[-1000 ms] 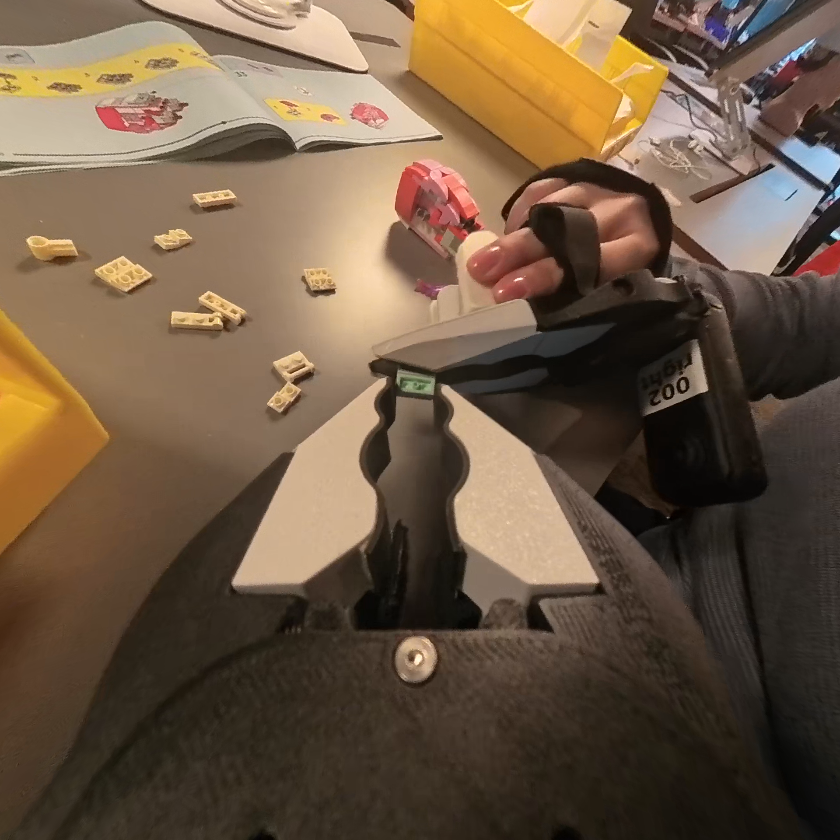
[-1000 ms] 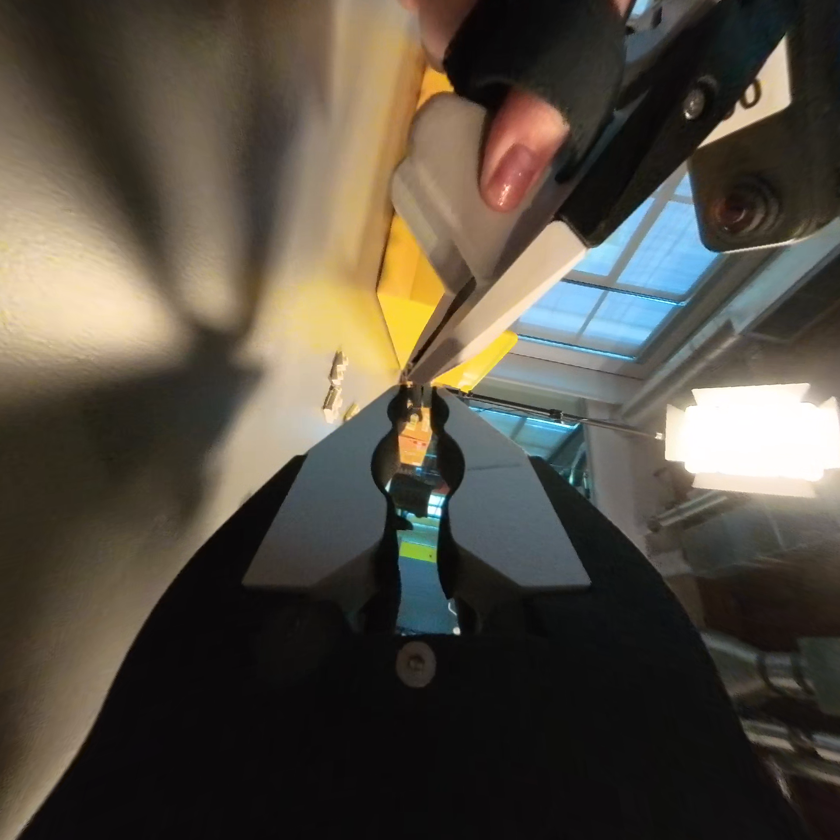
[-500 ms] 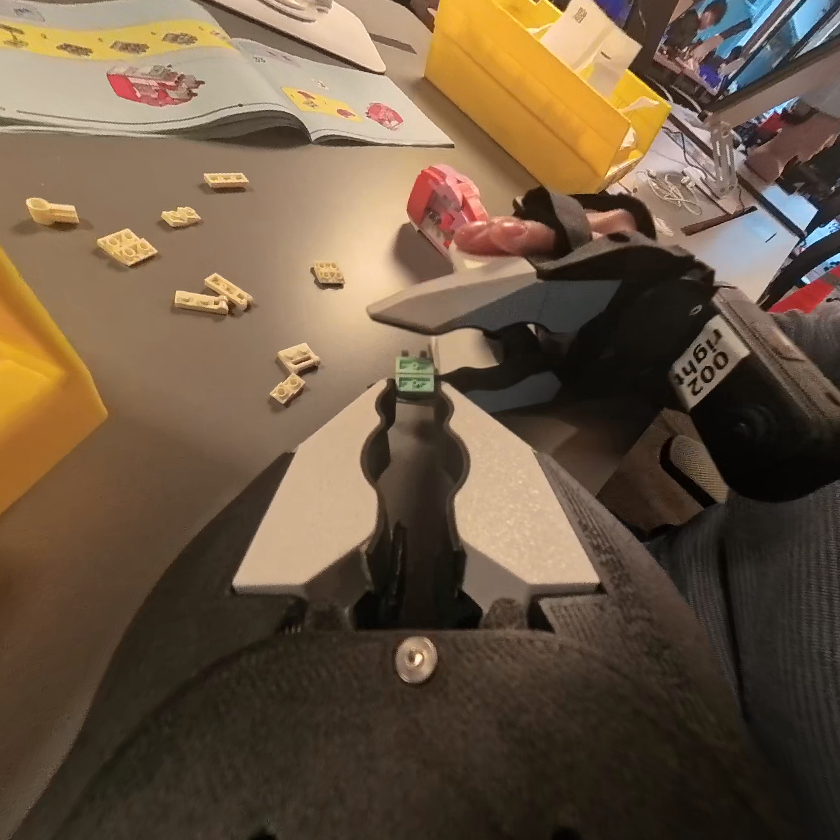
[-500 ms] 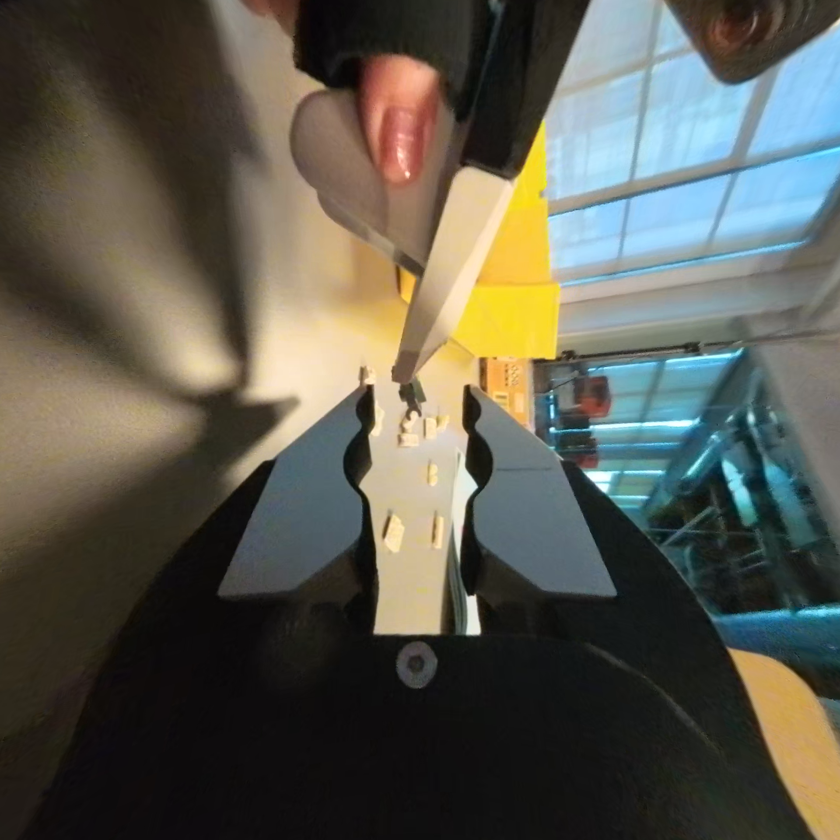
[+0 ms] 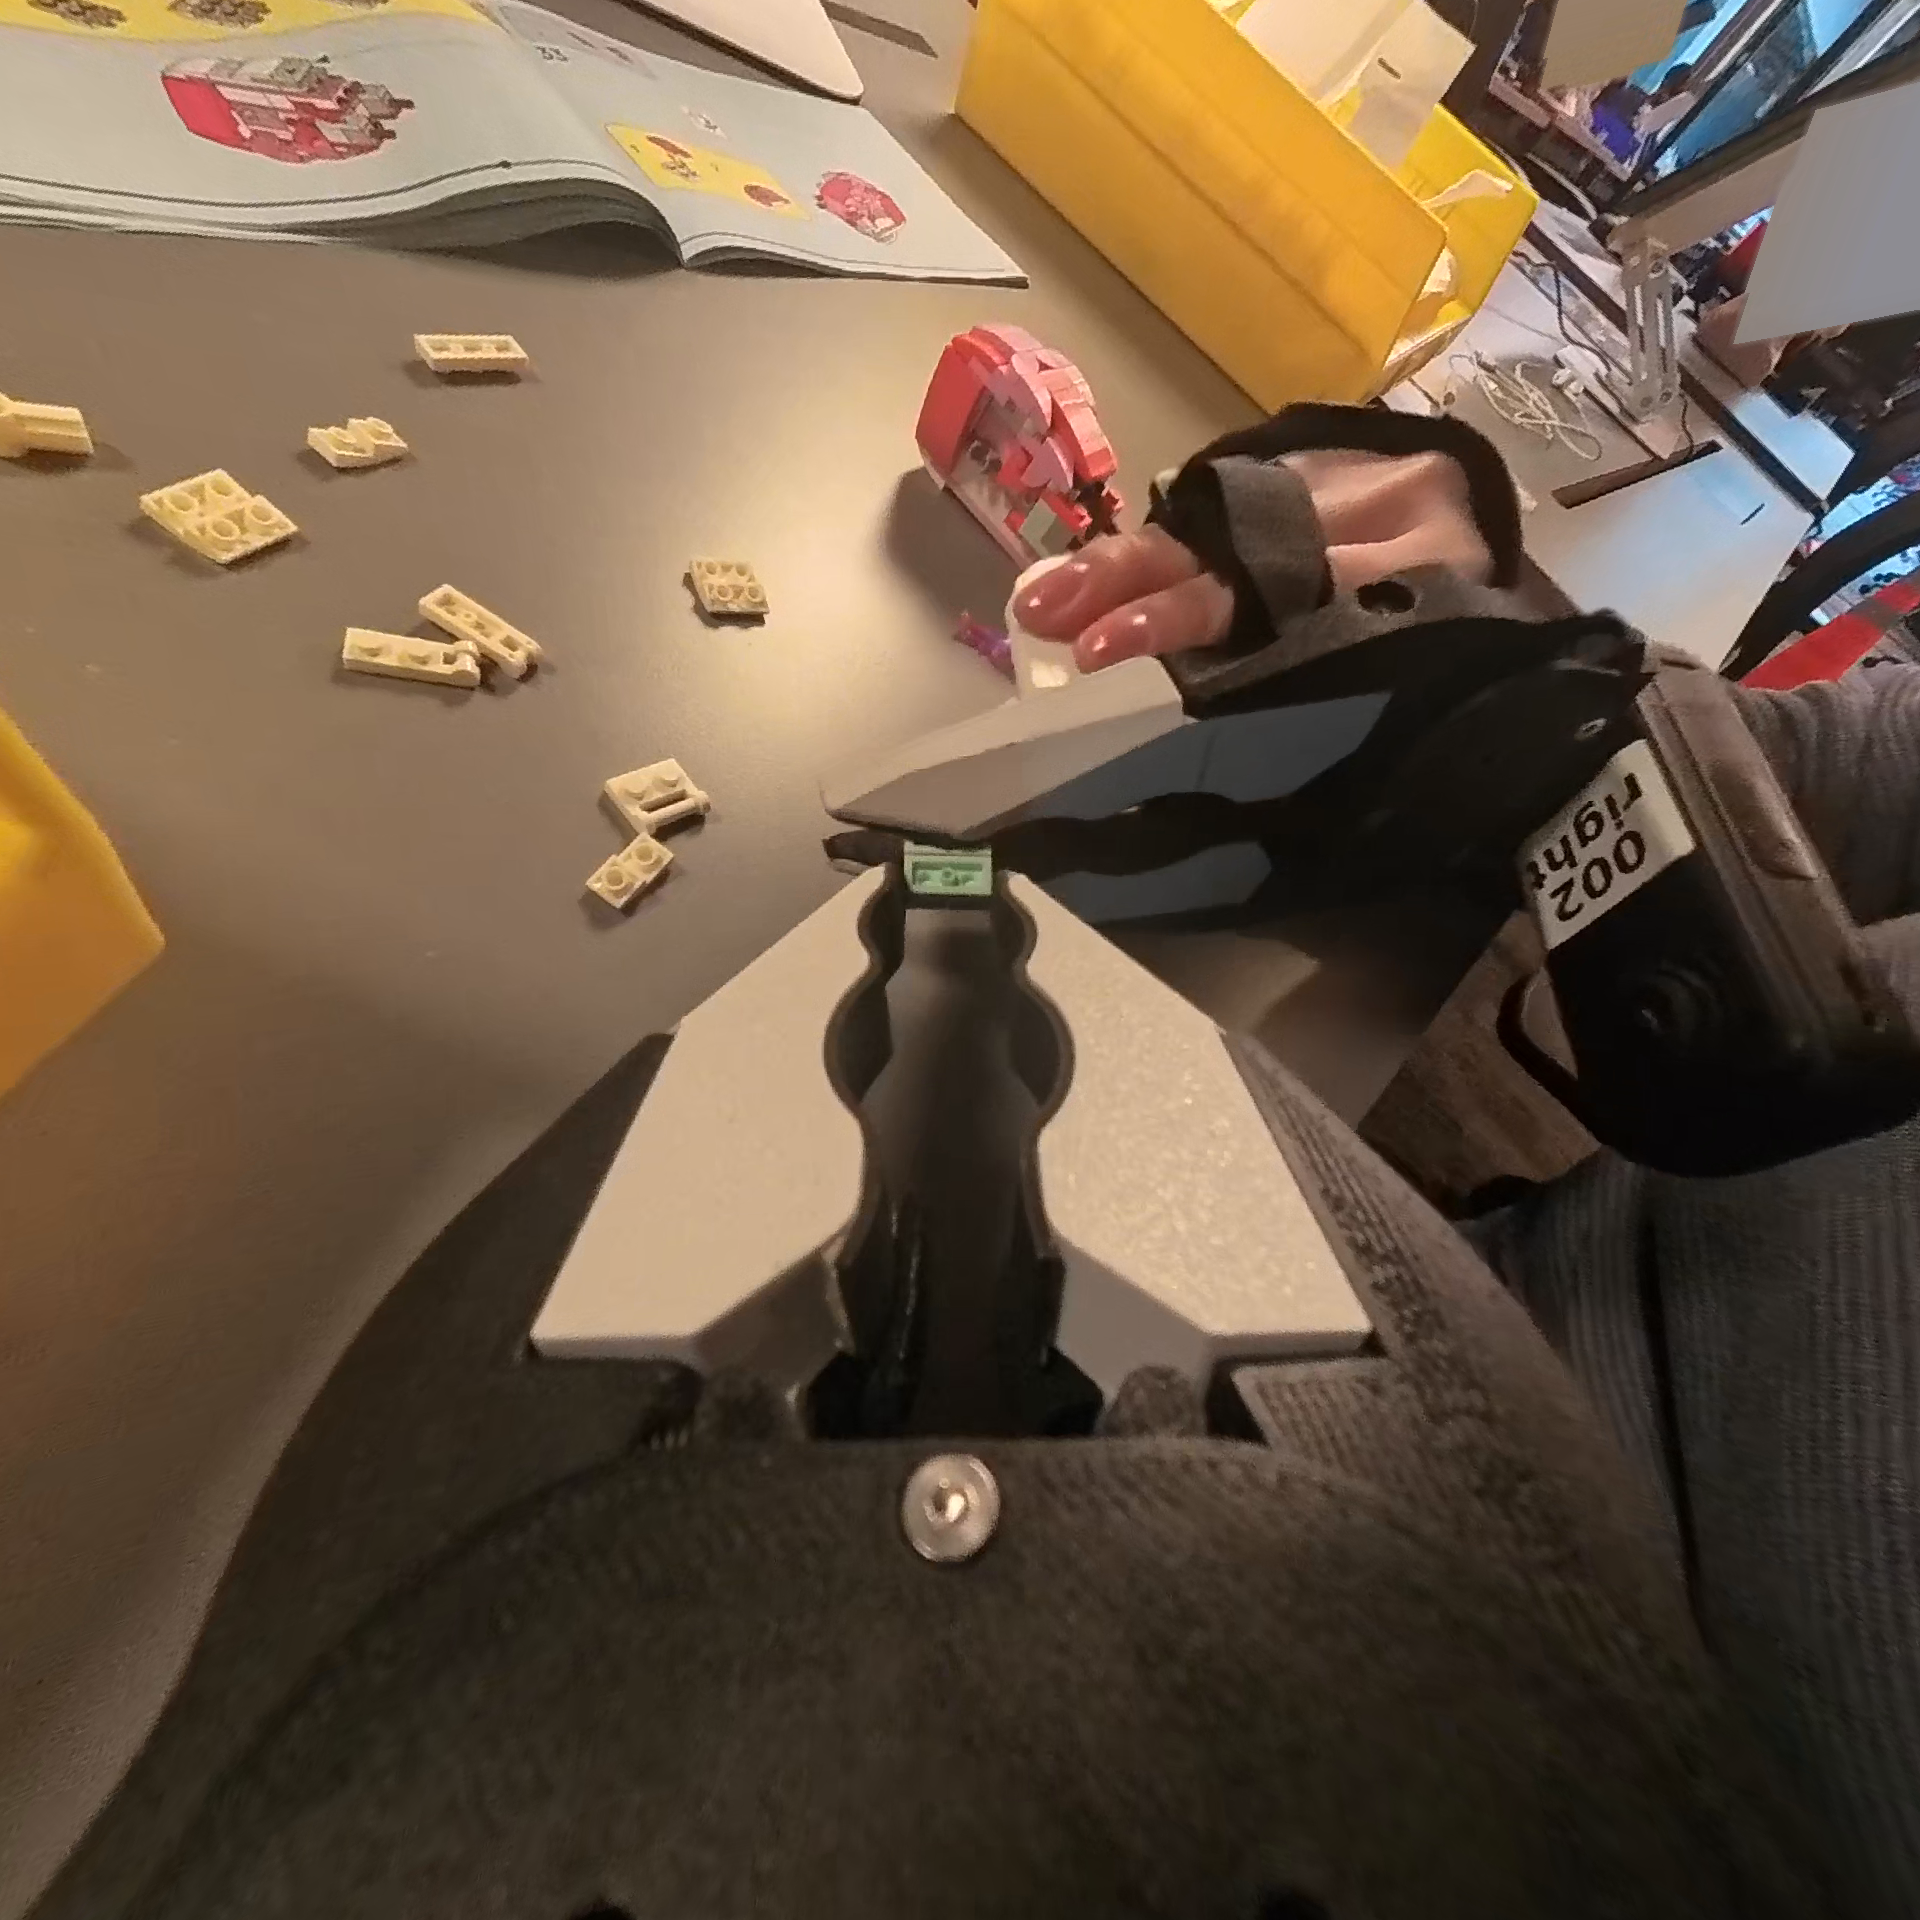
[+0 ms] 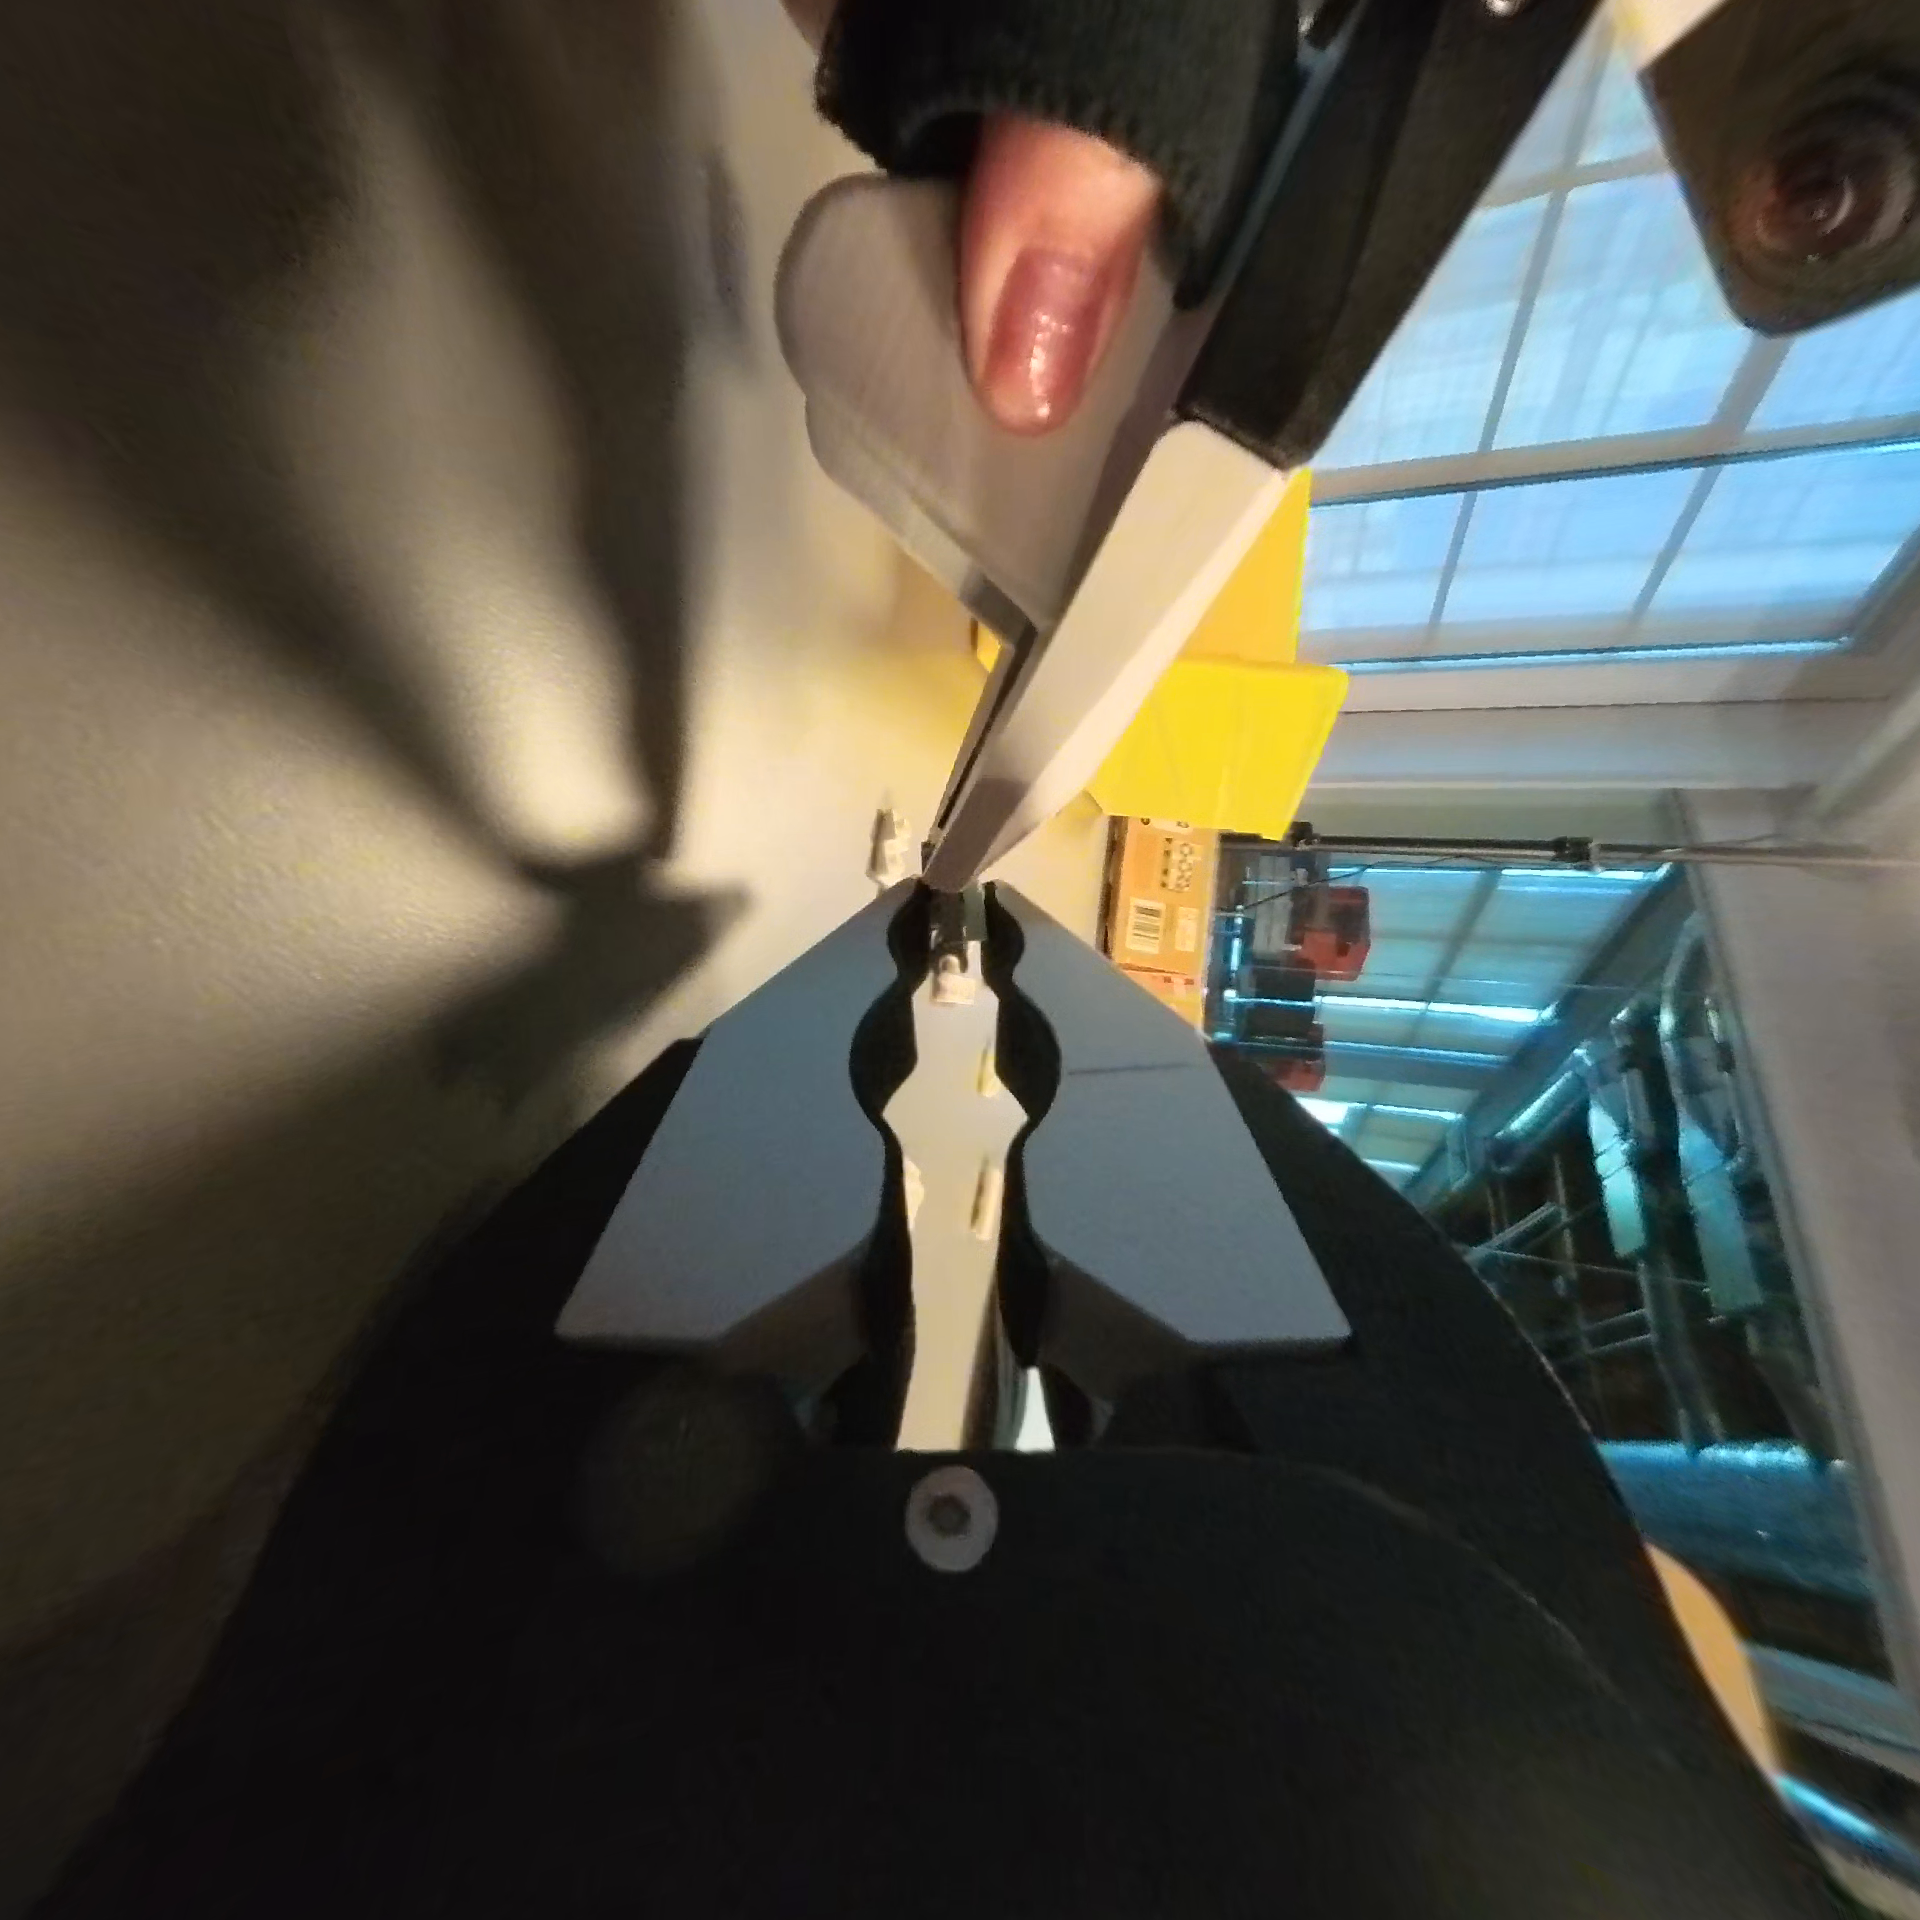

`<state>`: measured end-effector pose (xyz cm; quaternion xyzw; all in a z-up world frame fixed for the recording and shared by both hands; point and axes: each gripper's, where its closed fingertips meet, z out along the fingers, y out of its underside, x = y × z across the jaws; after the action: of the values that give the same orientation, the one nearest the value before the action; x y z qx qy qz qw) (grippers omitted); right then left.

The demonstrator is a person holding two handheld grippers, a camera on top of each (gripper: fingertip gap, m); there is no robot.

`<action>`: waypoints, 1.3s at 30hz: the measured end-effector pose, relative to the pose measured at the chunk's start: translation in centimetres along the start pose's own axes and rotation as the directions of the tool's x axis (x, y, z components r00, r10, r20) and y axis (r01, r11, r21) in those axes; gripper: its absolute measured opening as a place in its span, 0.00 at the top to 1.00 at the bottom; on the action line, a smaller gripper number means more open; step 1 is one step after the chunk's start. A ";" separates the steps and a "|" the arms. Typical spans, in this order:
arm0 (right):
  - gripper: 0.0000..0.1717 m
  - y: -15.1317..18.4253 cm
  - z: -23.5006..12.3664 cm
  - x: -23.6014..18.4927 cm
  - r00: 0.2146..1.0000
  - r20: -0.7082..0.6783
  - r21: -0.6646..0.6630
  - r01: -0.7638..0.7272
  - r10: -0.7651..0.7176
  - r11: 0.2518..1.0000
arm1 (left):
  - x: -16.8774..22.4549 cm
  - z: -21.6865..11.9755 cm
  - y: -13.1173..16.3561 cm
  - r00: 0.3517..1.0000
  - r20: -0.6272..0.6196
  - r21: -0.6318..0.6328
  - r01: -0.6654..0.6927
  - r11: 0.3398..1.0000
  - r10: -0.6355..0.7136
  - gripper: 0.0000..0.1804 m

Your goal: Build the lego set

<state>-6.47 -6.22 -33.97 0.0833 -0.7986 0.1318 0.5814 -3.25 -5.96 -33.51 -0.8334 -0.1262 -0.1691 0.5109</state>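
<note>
At far left a yellow bin (image 5: pixel 52 914) sits on the dark bench (image 5: pixel 312 935), with cream brick plates (image 5: pixel 644 800) scattered beside it. The left tongs (image 5: pixel 948 883) pinch a small green brick plate (image 5: pixel 948 871) at their tips. From the right, the right tongs (image 6: pixel 961 904) clamp narrowly on the same plate. Behind stand a red brick model (image 5: pixel 1018 436) and an open instruction booklet (image 5: pixel 520 135).

Dark grey table (image 5: pixel 312 935) with loose parts.
On it: scattered cream brick plates (image 5: pixel 218 516), open instruction booklet (image 5: pixel 520 156) toward the far edge, red-pink brick model (image 5: pixel 1013 431), yellow bins (image 5: pixel 1195 177) at far-right and left edges.
</note>
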 end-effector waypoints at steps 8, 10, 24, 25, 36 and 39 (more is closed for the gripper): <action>0.96 -0.4 -0.2 0.2 0.987 -0.044 0.008 0.153 -0.152 0.988 | 0.6 -0.2 0.3 0.999 -0.020 -0.041 -0.041 0.998 0.041 0.89; 0.96 -0.5 -0.3 0.2 0.985 -0.045 0.012 0.166 -0.166 0.986 | 0.5 -0.2 0.4 0.999 -0.009 -0.046 -0.048 0.998 0.048 0.91; 0.96 -1.0 -0.6 0.6 0.951 -0.120 0.001 0.288 -0.285 0.958 | 0.9 -0.7 0.4 0.998 -0.056 -0.024 -0.022 0.999 0.021 0.92; 0.96 -1.1 -0.7 0.7 0.949 -0.122 0.001 0.292 -0.290 0.956 | 0.9 -0.8 0.4 0.997 -0.071 -0.018 -0.007 1.000 0.006 0.92; 0.96 -1.7 -1.5 0.3 0.937 -0.120 0.019 0.332 -0.327 0.943 | 2.0 -1.0 0.8 0.970 -0.219 -0.040 0.098 0.994 -0.104 0.92; 0.96 -1.9 -1.7 0.6 0.932 -0.143 0.028 0.341 -0.333 0.940 | 2.3 -1.4 0.4 0.946 -0.284 -0.031 0.155 0.987 -0.158 0.91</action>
<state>-4.56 -7.48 -32.69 0.2249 -0.7273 0.0562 0.6460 -1.18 -7.29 -32.32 -0.7896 -0.1162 -0.3281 0.5053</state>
